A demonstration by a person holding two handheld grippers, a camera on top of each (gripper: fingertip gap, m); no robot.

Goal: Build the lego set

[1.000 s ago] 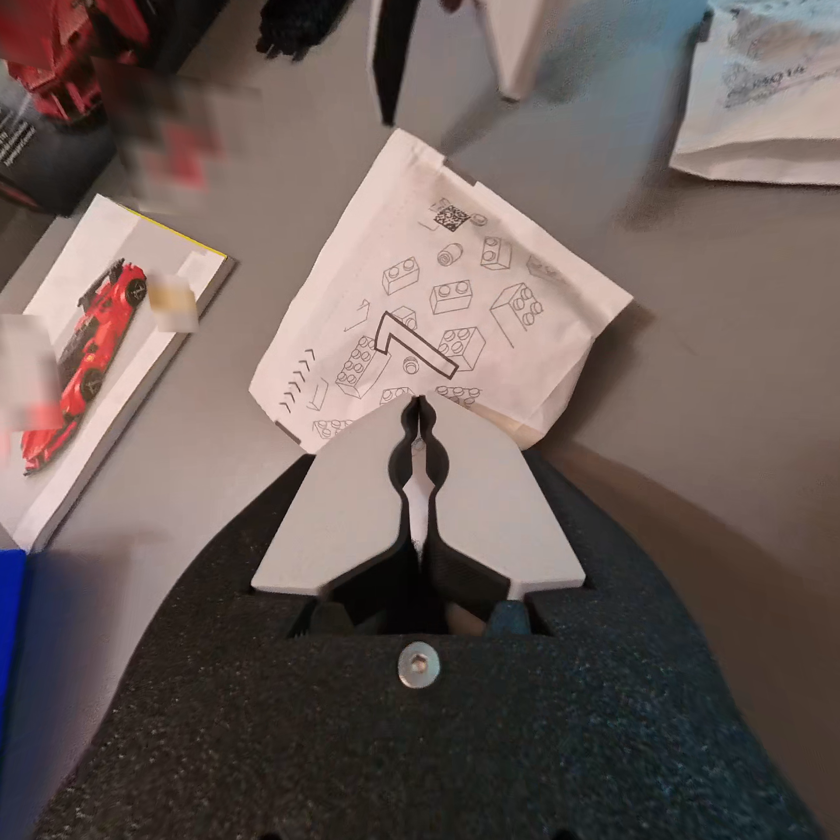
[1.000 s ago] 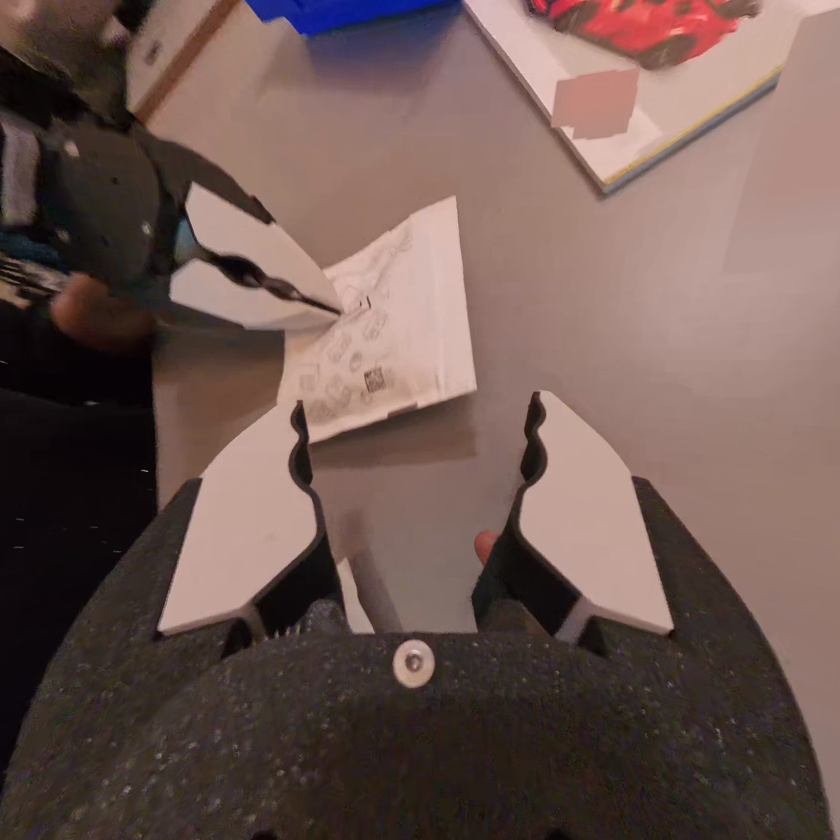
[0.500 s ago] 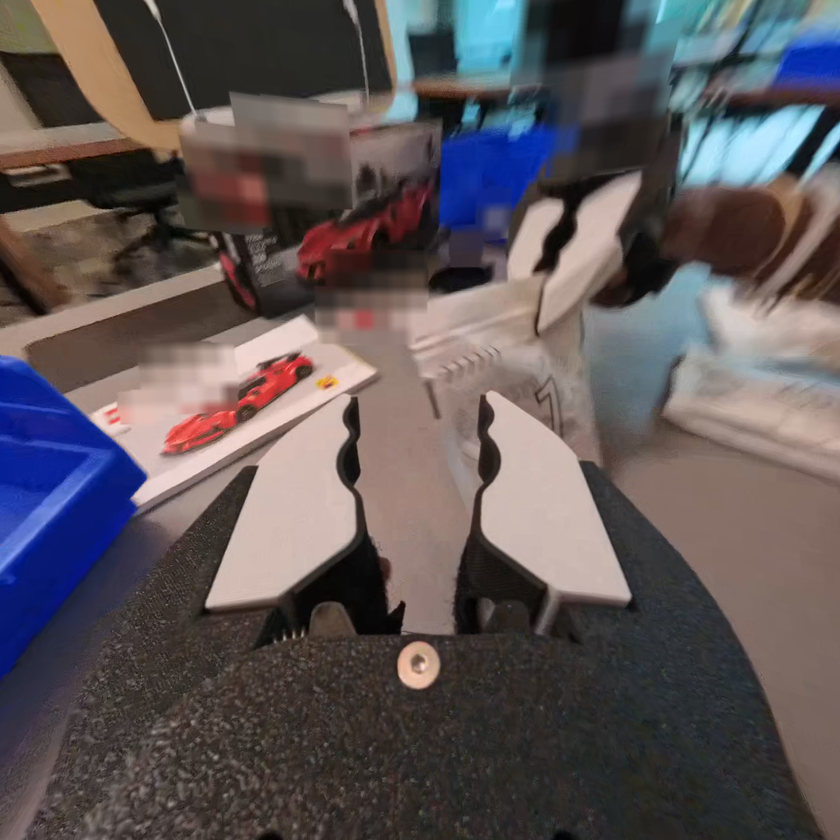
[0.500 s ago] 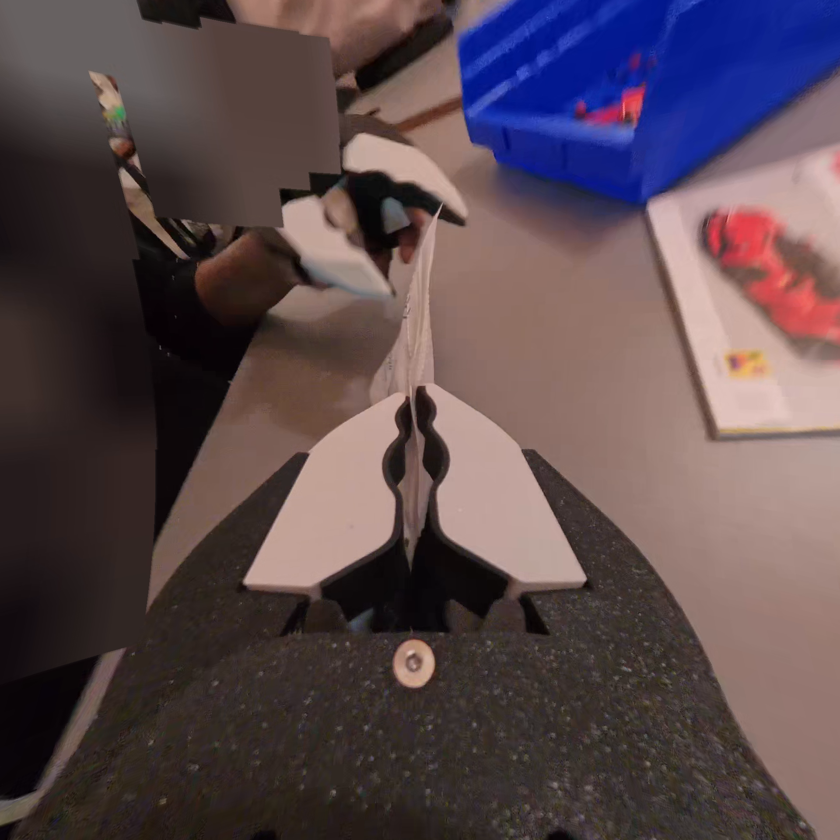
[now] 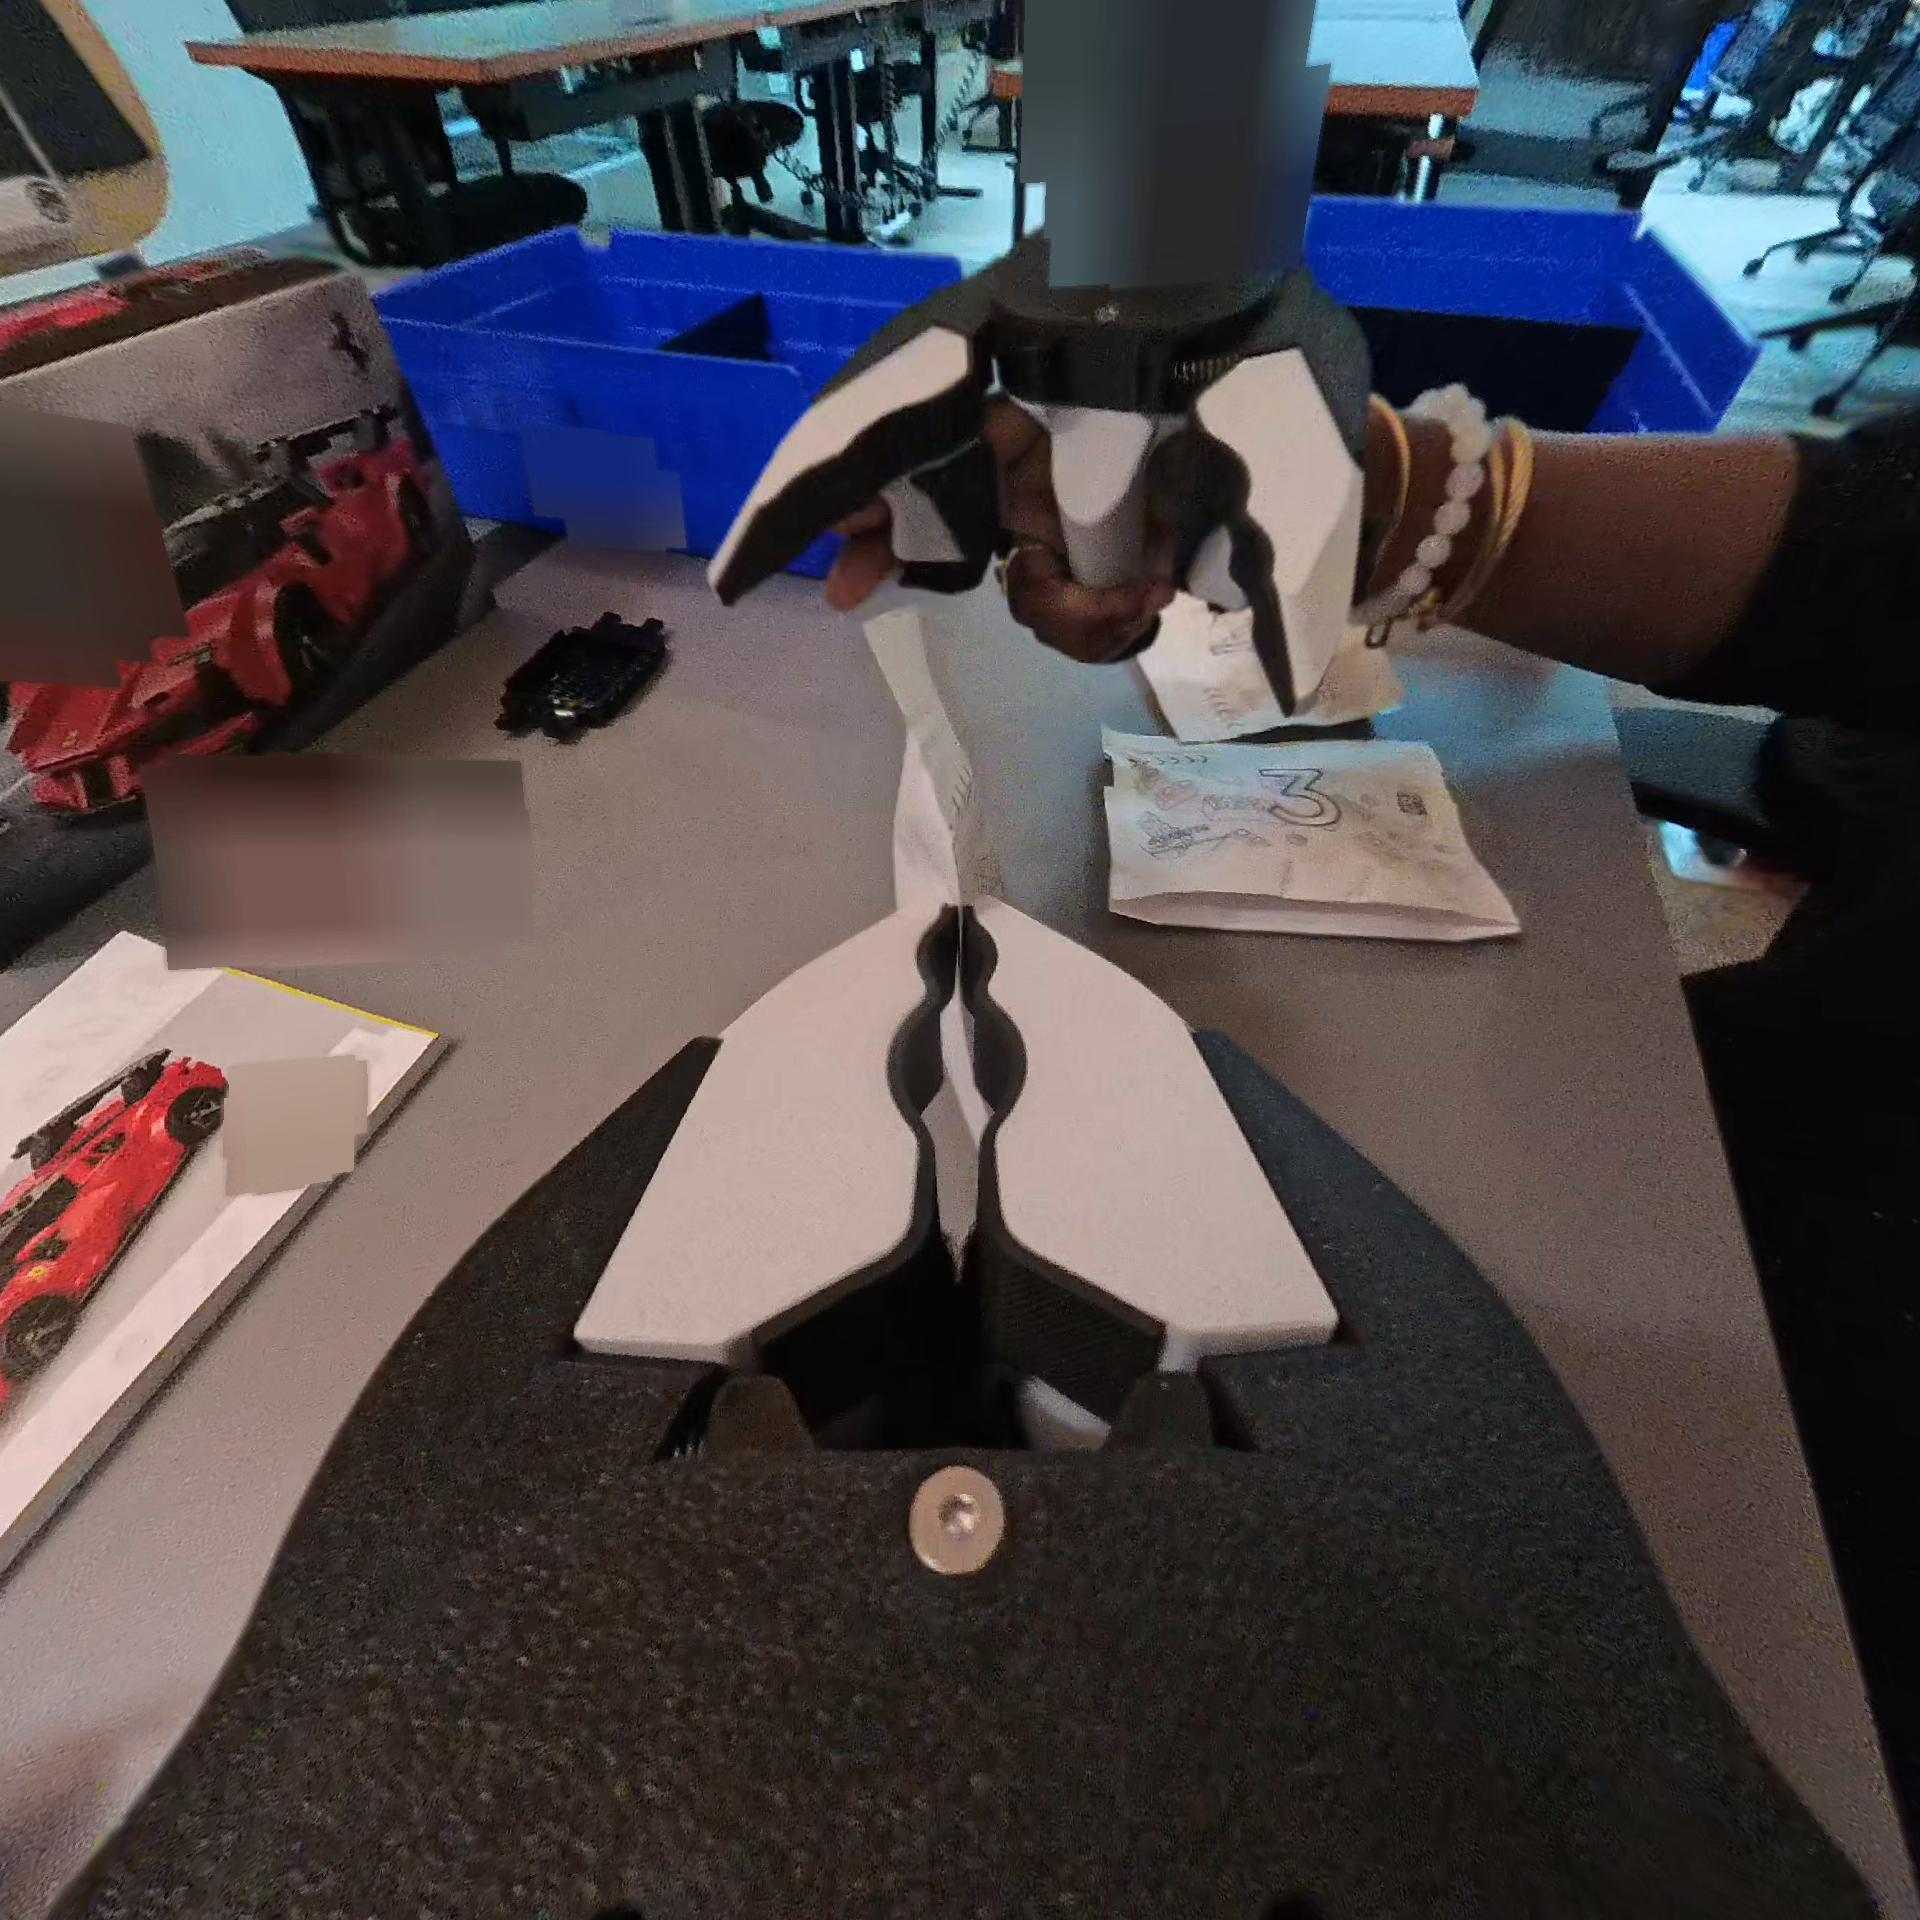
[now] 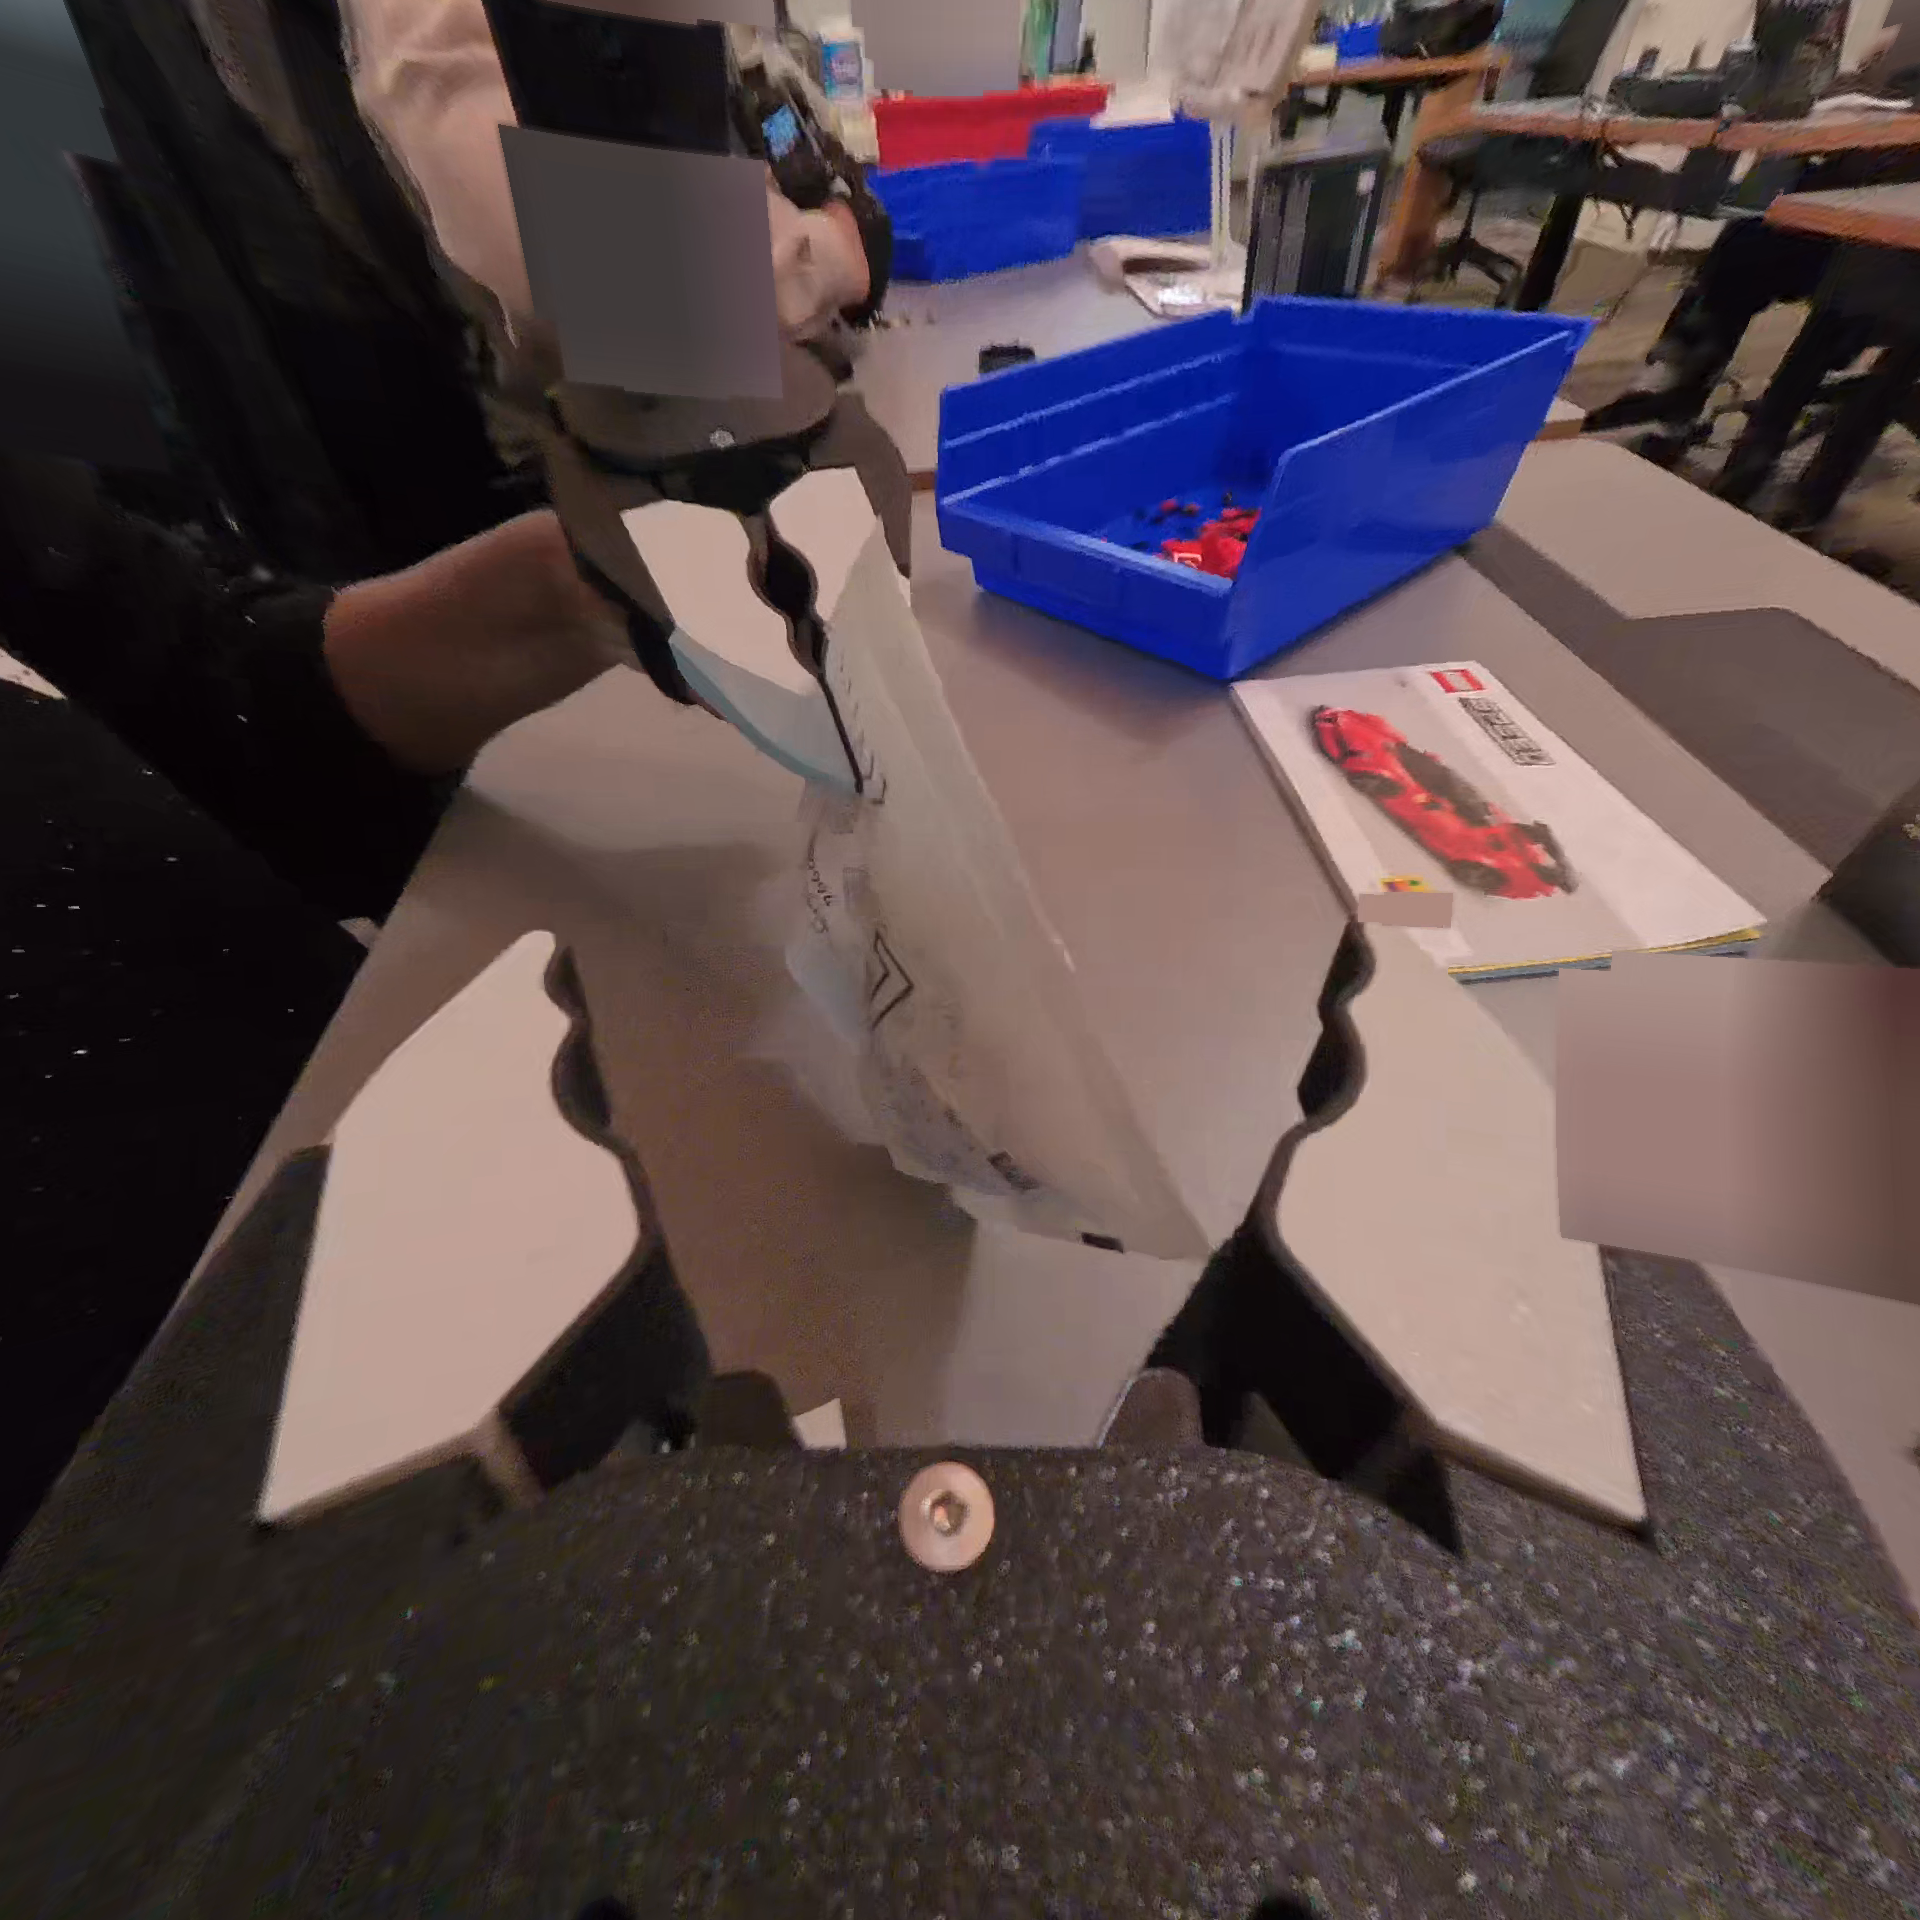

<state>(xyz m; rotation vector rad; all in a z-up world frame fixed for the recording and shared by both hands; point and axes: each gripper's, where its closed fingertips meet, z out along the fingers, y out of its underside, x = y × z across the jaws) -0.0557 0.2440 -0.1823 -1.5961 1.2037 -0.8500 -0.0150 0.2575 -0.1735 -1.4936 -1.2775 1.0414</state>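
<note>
A white paper bag [image 5: 930, 790] printed with brick drawings hangs edge-on above the grey table [image 5: 675, 852]. My left gripper [image 5: 958, 920] is shut on one edge of it, with the paper pinched between the pads. In the right wrist view the left gripper [image 6: 854, 781] grips the bag [image 6: 966, 935] at its upper end. My right gripper [image 6: 951, 945] is wide open. The bag's lower end hangs between its fingers, and neither pad presses on it. The right gripper also shows in the left wrist view [image 5: 1008, 649], open beyond the bag.
A blue bin [image 6: 1247, 488] with red pieces stands on the table behind an instruction booklet [image 6: 1486, 821]. In the left wrist view there are another paper bag [image 5: 1299, 842], a black part [image 5: 582, 675], a car set box [image 5: 260, 499] and blue bins [image 5: 623, 343].
A second ago my left gripper held the bag flat on the table. Then the right shut on it and the left opened. Now the left is shut on it again, the right is open, and the bag is lifted.
</note>
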